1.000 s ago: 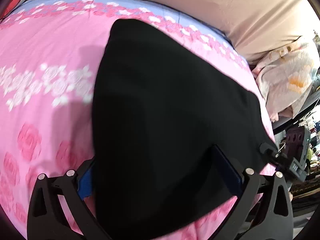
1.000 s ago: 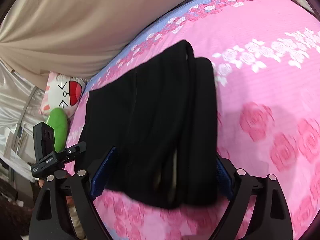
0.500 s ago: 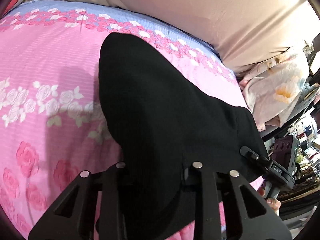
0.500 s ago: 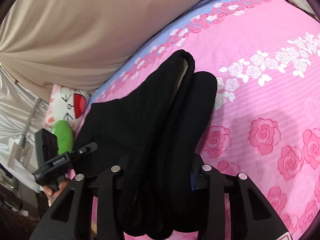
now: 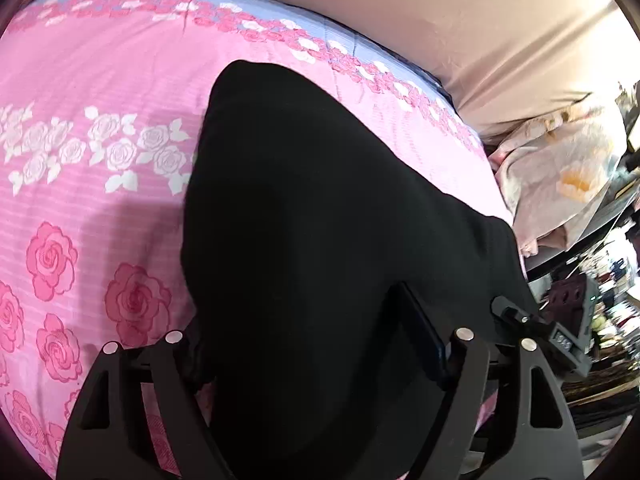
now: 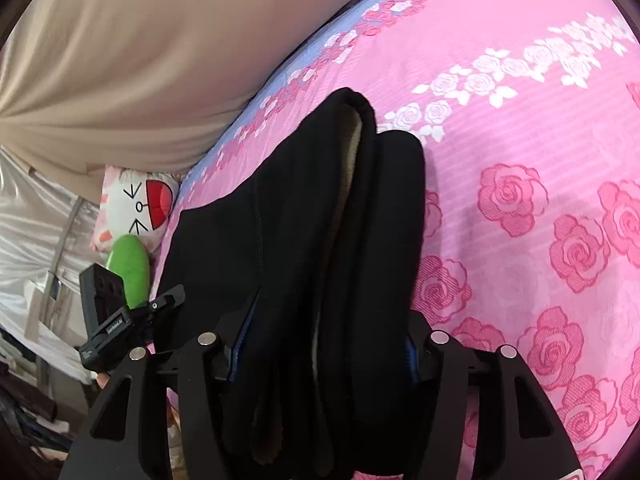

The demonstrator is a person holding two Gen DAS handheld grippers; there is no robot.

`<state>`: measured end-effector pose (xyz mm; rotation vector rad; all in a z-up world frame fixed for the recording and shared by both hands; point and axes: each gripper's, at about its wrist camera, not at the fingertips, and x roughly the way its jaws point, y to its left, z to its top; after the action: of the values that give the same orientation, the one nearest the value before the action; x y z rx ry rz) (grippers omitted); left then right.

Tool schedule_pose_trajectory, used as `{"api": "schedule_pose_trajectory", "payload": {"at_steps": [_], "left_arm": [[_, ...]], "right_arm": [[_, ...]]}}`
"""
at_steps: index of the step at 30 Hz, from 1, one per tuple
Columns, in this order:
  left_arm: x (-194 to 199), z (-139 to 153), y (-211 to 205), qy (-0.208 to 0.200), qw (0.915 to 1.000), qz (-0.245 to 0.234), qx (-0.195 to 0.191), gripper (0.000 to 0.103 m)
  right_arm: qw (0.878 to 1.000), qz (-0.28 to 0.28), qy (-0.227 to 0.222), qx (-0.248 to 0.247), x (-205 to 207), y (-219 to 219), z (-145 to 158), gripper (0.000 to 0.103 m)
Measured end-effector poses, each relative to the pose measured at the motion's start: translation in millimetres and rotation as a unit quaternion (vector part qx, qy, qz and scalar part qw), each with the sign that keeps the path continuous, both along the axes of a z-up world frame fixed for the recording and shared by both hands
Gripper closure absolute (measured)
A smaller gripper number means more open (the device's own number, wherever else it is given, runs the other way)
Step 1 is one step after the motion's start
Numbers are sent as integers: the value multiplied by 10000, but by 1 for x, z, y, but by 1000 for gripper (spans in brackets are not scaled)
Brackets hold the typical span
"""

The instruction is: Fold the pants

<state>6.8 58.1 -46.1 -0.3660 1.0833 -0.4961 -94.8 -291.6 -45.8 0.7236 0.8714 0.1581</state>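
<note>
The black pants (image 5: 320,240) lie folded on the pink rose bedsheet (image 5: 100,80). In the right wrist view the pants (image 6: 312,248) show stacked folded layers with a pale lining at the fold edge. My left gripper (image 5: 316,332) is open, its jaws set either side of the near edge of the pants. My right gripper (image 6: 324,336) is also open, its jaws astride the thick folded end. The fingertips of both are partly hidden by the fabric.
A beige quilt (image 5: 440,20) lies along the far side of the bed. A floral pillow (image 5: 560,176) sits at the right. A cartoon pillow (image 6: 136,204) and a green plush (image 6: 130,268) lie at the left bed edge. Each view shows the other gripper's camera mount (image 6: 108,316).
Both grippers were shut on the pants' near edge half a second ago and have now opened. The pants have settled lower on the sheet.
</note>
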Motion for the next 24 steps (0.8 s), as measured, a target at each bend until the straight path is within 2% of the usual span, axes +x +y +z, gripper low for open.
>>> {"api": "schedule_pose_trajectory", "payload": {"at_steps": [1, 2, 3, 4, 8, 16, 24], "left_arm": [[0, 0, -1, 16, 10000, -36, -66, 48], [-1, 0, -1, 73, 9997, -93, -224, 55], [0, 2, 0, 82, 9996, -51, -279, 68], [-1, 7, 1, 57, 9996, -47, -267, 73], [-9, 25, -5, -198, 9997, -124, 32, 78], [-42, 78, -13, -880, 9944, -214, 549, 79], [-65, 114, -7, -1384, 9858, -86, 943, 79]], "right_arm": [[10000, -12, -5, 2, 0, 0, 0, 45], [10000, -31, -16, -15, 0, 0, 0, 48], [9999, -55, -26, -80, -1, 1, 0, 51], [9999, -78, -39, -127, -1, 3, 1, 57], [9992, -146, -151, -336, -8, 10, 18, 66], [9963, 29, -462, -718, -26, 34, 56, 67], [9915, 104, -883, -951, -41, 54, 88, 67]]}}
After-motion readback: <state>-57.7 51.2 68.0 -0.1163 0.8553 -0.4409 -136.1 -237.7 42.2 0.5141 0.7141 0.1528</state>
